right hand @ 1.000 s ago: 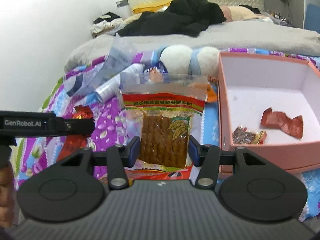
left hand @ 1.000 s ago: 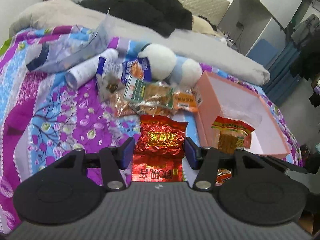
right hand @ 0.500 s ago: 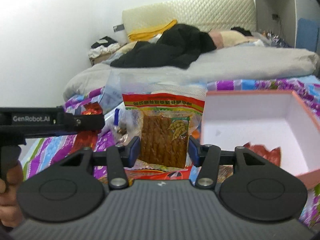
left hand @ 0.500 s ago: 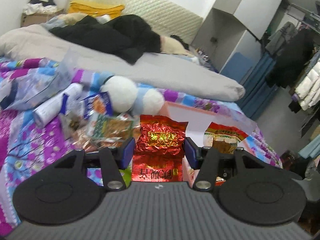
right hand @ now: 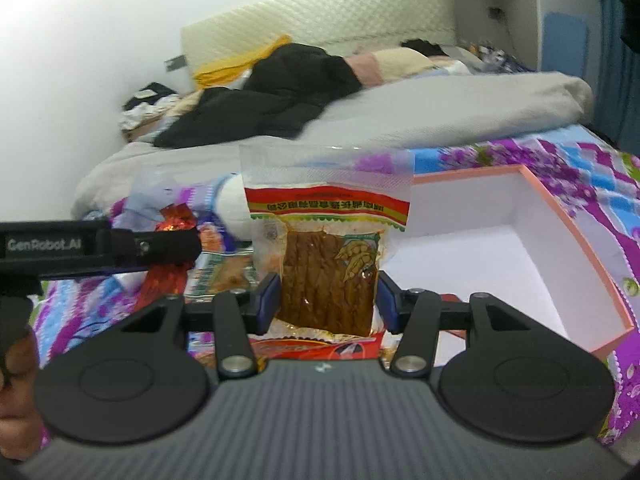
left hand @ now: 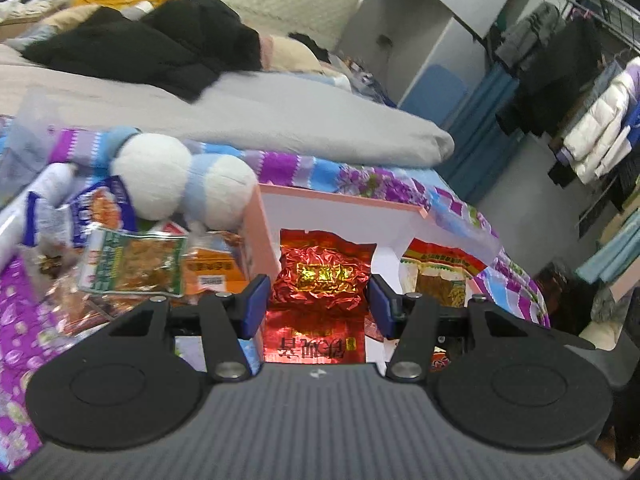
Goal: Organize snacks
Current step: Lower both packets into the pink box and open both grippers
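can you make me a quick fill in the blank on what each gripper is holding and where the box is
1. The left gripper is shut on a crinkled ____ foil packet.
2. The right gripper is shut on a clear packet of brown strips with a red and ____ banner.
3. The open box has a white inside and a ____ outside.
4. The plush toy lies beside the box, on the patterned ____.

Missing words: red; yellow; pink; bedspread

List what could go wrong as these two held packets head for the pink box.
1. The left gripper holds the red foil packet and the right gripper the clear snack packet side by side, so they may collide over the pink box.
2. The clear packet stands tall above its grip and may catch the box wall.
3. The crinkled foil may slip.
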### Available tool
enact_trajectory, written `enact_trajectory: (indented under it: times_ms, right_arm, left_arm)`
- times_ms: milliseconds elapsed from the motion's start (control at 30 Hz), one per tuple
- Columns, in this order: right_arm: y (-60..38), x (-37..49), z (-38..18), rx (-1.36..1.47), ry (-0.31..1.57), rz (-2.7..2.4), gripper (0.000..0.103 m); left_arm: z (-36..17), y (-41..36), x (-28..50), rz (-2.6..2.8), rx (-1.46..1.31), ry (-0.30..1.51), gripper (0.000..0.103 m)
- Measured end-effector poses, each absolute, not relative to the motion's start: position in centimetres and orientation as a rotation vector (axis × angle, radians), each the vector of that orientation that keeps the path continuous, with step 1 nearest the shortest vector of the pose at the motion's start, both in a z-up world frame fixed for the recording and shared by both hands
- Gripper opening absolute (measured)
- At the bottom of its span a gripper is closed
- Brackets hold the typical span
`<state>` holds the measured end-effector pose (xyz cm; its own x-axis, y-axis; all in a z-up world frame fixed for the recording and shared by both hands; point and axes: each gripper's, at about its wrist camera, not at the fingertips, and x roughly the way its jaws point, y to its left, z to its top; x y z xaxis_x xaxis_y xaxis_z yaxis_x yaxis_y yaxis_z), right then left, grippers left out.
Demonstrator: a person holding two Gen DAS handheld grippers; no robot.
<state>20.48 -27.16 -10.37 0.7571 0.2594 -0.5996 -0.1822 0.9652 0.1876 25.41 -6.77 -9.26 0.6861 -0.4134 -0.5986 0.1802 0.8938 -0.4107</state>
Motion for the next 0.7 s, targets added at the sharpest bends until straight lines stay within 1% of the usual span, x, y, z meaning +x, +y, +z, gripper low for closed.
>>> enact_trajectory:
  times_ms: [400, 600, 700]
  right_arm:
    - [-30.7, 27.8, -15.2, 0.119, 0.766, 0.140, 0.054]
    - [-31.5, 30.4, -17.2, 0.117, 0.804, 0.121, 0.057]
    - [-31.9, 30.9, -18.2, 0.135, 0.832, 0.109, 0.057]
  left_arm:
    - [-14.4, -12.1, 36.1, -0.436, -0.296, 0.860, 0.059]
    - [-16.4, -13.8, 39.2, -0.458, -0.267, 0.897, 0.059]
    - [-17.0, -14.0, 39.6, -0.460, -0.258, 0.908, 0.060]
